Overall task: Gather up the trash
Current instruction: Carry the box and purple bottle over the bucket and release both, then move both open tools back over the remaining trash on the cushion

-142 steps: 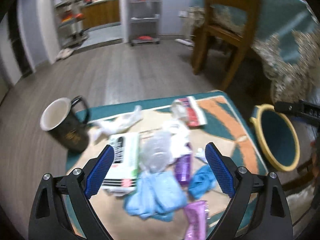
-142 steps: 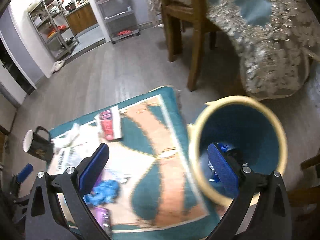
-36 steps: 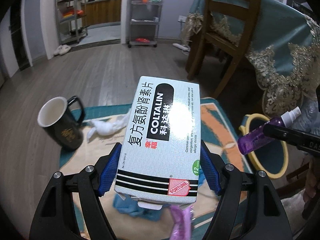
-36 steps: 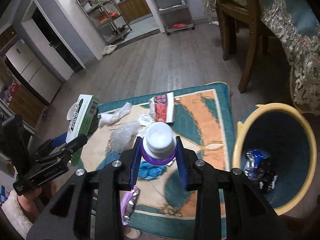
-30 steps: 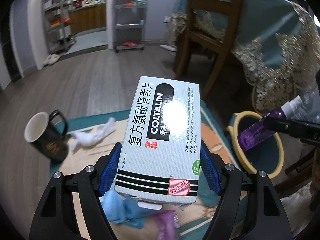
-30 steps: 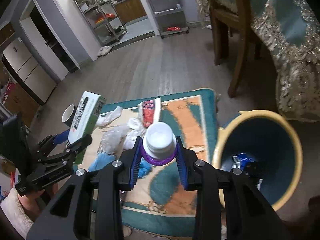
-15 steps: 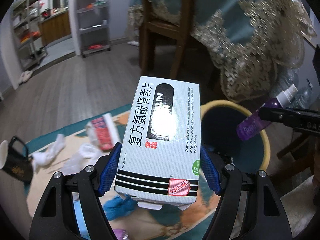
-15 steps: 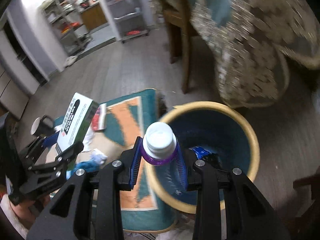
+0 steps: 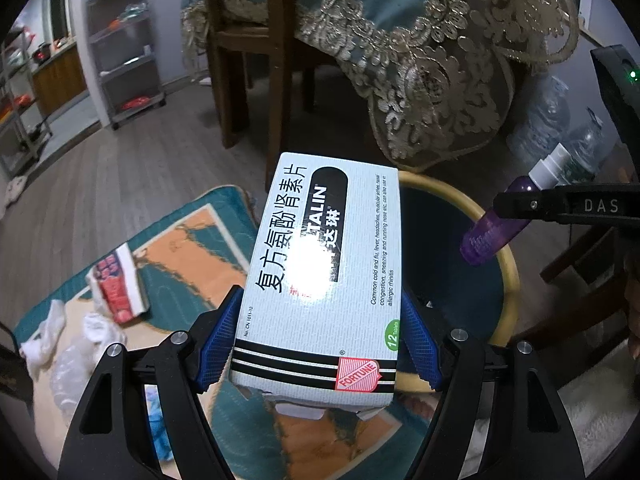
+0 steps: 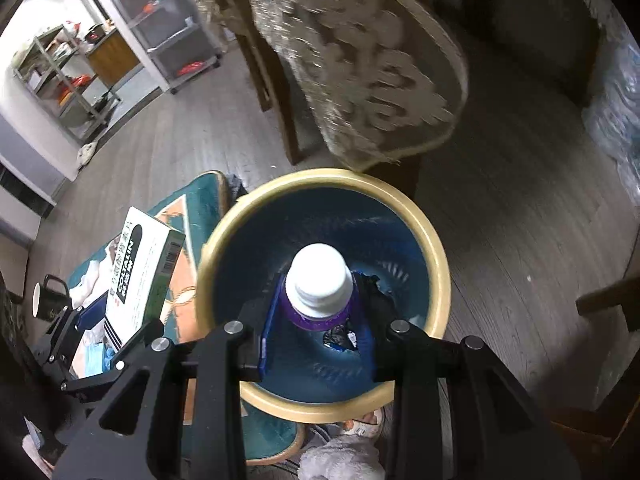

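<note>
Your right gripper [image 10: 318, 312] has its jaws clamped on the purple spray bottle [image 10: 318, 284], white cap toward the lens, long axis pointing straight down into the yellow-rimmed bin [image 10: 438, 256] at frame centre. Your left gripper [image 9: 320, 344] grips the Coltalin medicine box [image 9: 324, 272] across its width; the bin lies to its right, partly behind the box, so the bottle hand is nearer

Medicine box held beside the bin

A COLTALIN medicine box [image 9: 320, 280] is clamped in the left claw [image 9: 320, 344]; a purple spray bottle [image 9: 504, 220] is held over the yellow-rimmed bin [image 9: 508, 280].
</note>
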